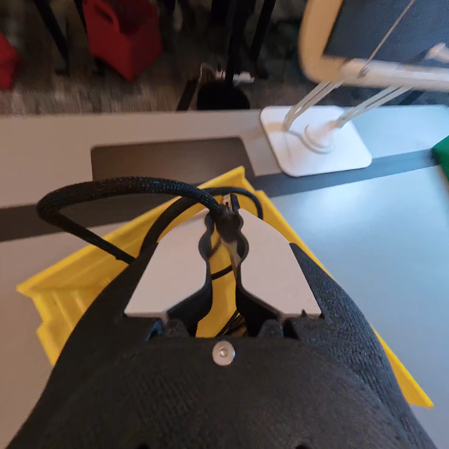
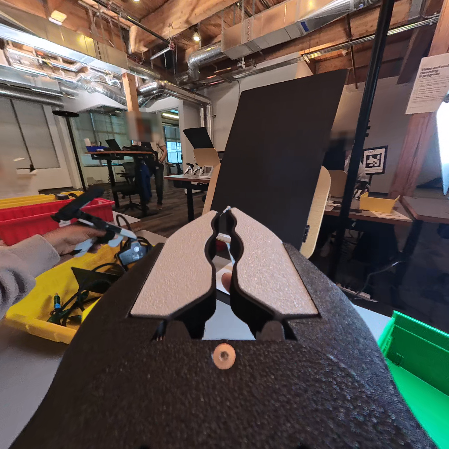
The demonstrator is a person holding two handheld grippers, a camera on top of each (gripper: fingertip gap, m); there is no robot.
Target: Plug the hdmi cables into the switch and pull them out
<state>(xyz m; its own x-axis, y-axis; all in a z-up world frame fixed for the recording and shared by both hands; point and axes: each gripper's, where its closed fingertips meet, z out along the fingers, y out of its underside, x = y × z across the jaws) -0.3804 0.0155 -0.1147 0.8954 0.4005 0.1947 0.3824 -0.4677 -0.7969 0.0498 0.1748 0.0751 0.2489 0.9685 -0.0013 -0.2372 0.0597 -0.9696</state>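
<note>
In the left wrist view my left gripper is shut on the plug end of a black braided HDMI cable. The cable loops up and to the left, then drops into the yellow tray below. A thinner black cable curves behind the fingertips. My right gripper points up toward the room with its jaws together and nothing between them. In the right wrist view the left gripper is at the left, held by a hand over the yellow tray. A small black box with cables lies just beneath it.
A white lamp base stands on the grey table at the back right. A green bin is at the right. A red bin sits behind the yellow tray. A black panel and a black pole rise ahead.
</note>
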